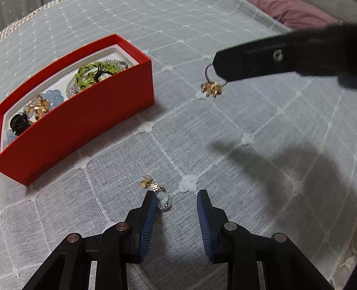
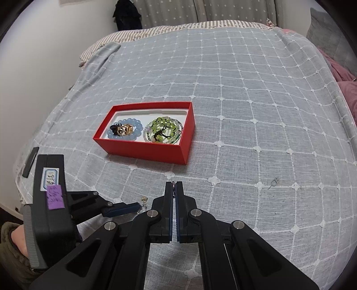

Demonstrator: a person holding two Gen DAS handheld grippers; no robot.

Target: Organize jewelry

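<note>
A red box (image 1: pixel 93 116) (image 2: pixel 154 151) lies on the bed and holds a green bead bracelet (image 1: pixel 96 73) (image 2: pixel 166 129), a blue bead bracelet (image 1: pixel 53 94) (image 2: pixel 136 131), gold rings (image 1: pixel 38 108) and a black piece (image 1: pixel 19 123). My right gripper (image 1: pixel 217 67) (image 2: pixel 174 186) is shut on a gold ring (image 1: pixel 212 83), held above the bedspread right of the box. My left gripper (image 1: pixel 176 196) is open just above the cover, with a small earring and clear ring (image 1: pixel 156 191) lying by its left finger (image 1: pixel 148 214).
The grey quilted bedspread (image 2: pixel 245 111) covers the bed. A pink blanket (image 1: pixel 296 13) lies at the far right. A dark flat object (image 2: pixel 30 161) lies at the left edge. A small pin (image 2: pixel 273 183) lies to the right.
</note>
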